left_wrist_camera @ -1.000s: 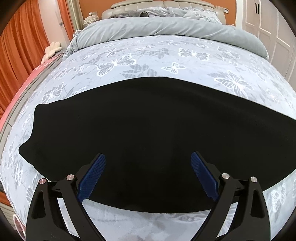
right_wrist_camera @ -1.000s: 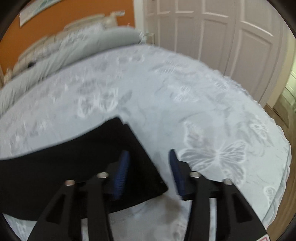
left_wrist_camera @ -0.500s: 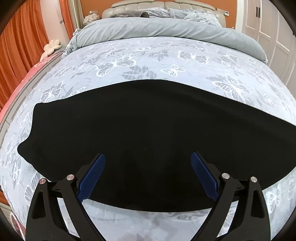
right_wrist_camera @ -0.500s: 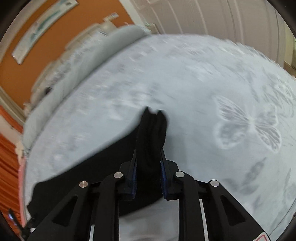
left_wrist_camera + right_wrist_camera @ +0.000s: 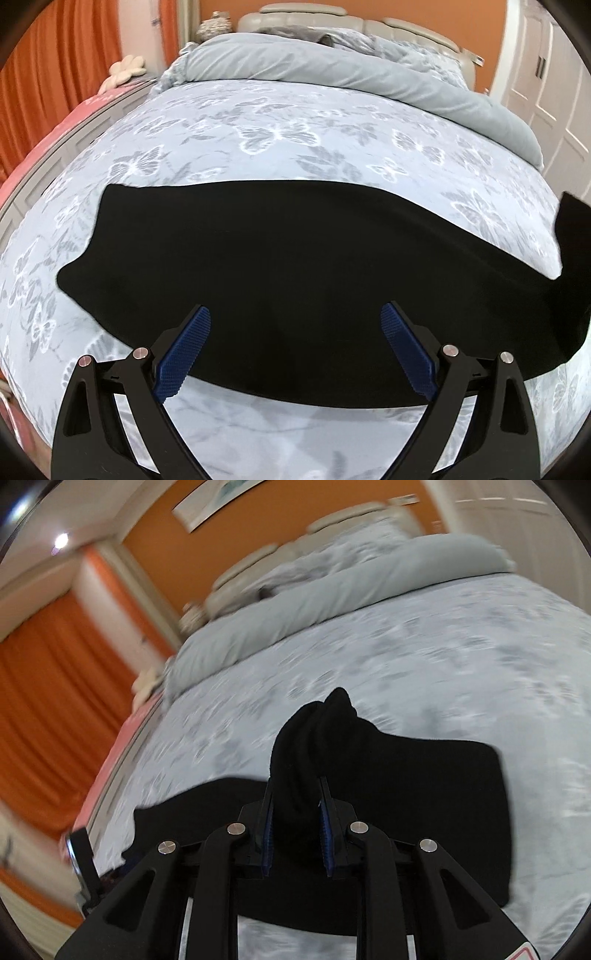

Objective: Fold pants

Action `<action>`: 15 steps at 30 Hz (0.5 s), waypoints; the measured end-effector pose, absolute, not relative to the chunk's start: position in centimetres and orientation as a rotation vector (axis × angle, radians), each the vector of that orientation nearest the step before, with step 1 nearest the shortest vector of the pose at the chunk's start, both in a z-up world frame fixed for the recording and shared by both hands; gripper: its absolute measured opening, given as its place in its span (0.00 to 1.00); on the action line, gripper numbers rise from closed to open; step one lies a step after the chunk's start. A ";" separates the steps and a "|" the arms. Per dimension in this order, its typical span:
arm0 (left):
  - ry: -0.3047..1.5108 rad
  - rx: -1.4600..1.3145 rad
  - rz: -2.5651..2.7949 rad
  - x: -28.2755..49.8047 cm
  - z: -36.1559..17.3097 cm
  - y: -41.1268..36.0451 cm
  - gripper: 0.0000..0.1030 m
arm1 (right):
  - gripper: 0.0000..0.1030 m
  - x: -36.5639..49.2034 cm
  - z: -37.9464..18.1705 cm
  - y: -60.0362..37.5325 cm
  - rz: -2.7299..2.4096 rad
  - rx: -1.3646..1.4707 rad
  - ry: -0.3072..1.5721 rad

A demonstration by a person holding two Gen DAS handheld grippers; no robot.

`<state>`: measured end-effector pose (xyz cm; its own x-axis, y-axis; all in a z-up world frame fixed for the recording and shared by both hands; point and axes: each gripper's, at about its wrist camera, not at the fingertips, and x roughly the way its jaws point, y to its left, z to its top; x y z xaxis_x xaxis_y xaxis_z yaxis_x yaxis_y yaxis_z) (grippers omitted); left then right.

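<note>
Right gripper (image 5: 295,834) tilted downward, fingers clamped on raised pants (image 5: 314,746) fold | left gripper (image 5: 295,350) at 6 o'clock over pants, fingers apart | bed (image 5: 258,129)

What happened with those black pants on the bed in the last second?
The right gripper closed its fingers on one end of the black pants, lifted it and is swinging it across toward the other end. The left gripper stayed open above the pants, touching nothing. The rest of the pants stayed flat on the bed.
</note>
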<state>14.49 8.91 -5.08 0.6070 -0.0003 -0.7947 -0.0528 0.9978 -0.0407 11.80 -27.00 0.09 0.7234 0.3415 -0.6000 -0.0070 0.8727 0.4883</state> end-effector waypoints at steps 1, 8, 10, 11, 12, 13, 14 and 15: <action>0.918 -0.072 0.036 14.4 -5.0 9.7 0.89 | 0.18 12.2 -0.1 -25.6 0.219 0.471 0.757; 0.923 -0.080 0.074 13.4 -4.8 13.5 0.89 | 0.18 14.1 -1.7 -18.3 0.292 0.406 0.827; 0.928 -0.083 0.081 12.9 -4.8 14.7 0.89 | 0.19 14.7 -2.3 -16.7 0.304 0.378 0.848; 0.929 -0.085 0.085 12.7 -4.9 15.2 0.89 | 0.19 14.9 -2.8 -15.9 0.308 0.364 0.861; 0.929 -0.085 0.088 12.6 -4.9 15.5 0.89 | 0.19 15.3 -3.3 -14.6 0.311 0.340 0.877; 0.930 -0.085 0.093 12.3 -4.9 16.1 0.89 | 0.19 15.6 -3.9 -13.6 0.312 0.315 0.891; 0.932 -0.087 0.095 12.2 -4.9 16.4 0.89 | 0.19 15.9 -4.2 -13.0 0.312 0.300 0.899; 0.934 -0.090 0.096 12.0 -4.9 16.9 0.89 | 0.19 16.3 -4.8 -11.9 0.310 0.271 0.912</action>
<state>11.97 16.87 -4.90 0.5912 0.0435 -0.8054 -0.1218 0.9919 -0.0359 16.33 -11.89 -4.80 0.5738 0.3743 -0.7285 -0.1471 0.9221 0.3579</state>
